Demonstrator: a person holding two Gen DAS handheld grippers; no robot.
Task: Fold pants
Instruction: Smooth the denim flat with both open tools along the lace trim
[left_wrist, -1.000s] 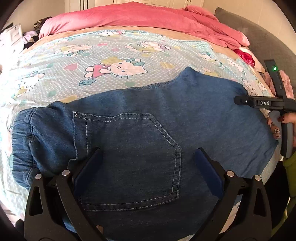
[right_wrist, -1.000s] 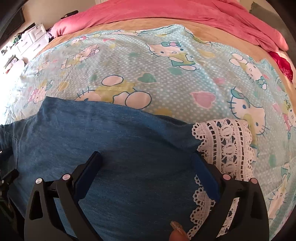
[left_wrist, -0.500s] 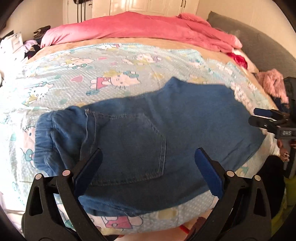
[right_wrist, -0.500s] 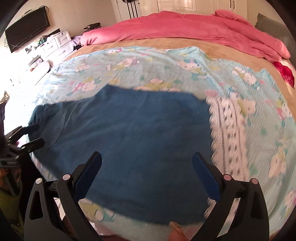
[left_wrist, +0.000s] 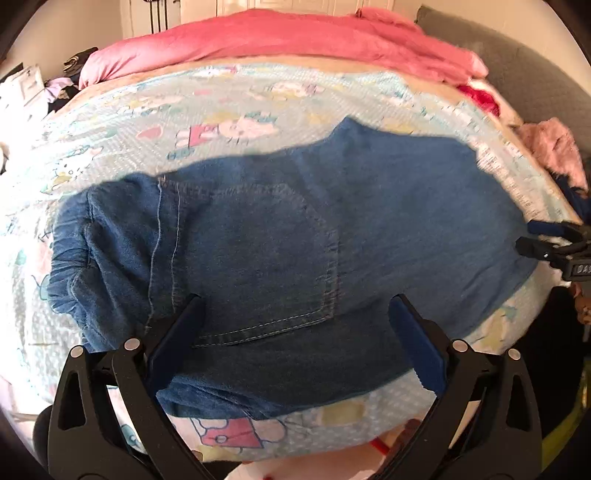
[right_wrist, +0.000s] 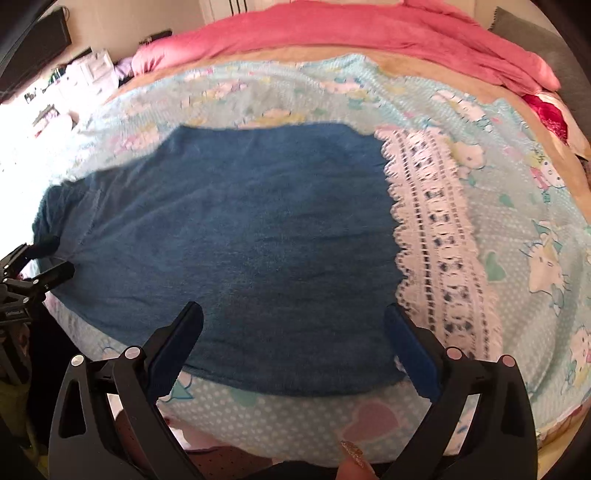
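Observation:
Blue denim pants lie flat and folded near the bed's front edge, back pocket up, elastic waistband bunched at the left. In the right wrist view the same pants show their leg end with a white lace hem at the right. My left gripper hangs open over the pocket end, holding nothing. My right gripper is open above the front edge of the leg end. Each gripper appears in the other's view at the pants' far end: right gripper, left gripper.
The pants rest on a light blue cartoon-cat sheet on the bed. A pink duvet is heaped along the far side. A grey sofa and a pink fluffy item sit at the right. A white dresser stands far left.
Both grippers have pulled back and up from the pants, so more of the bed and the sheet's front edge show. The pants have stayed flat.

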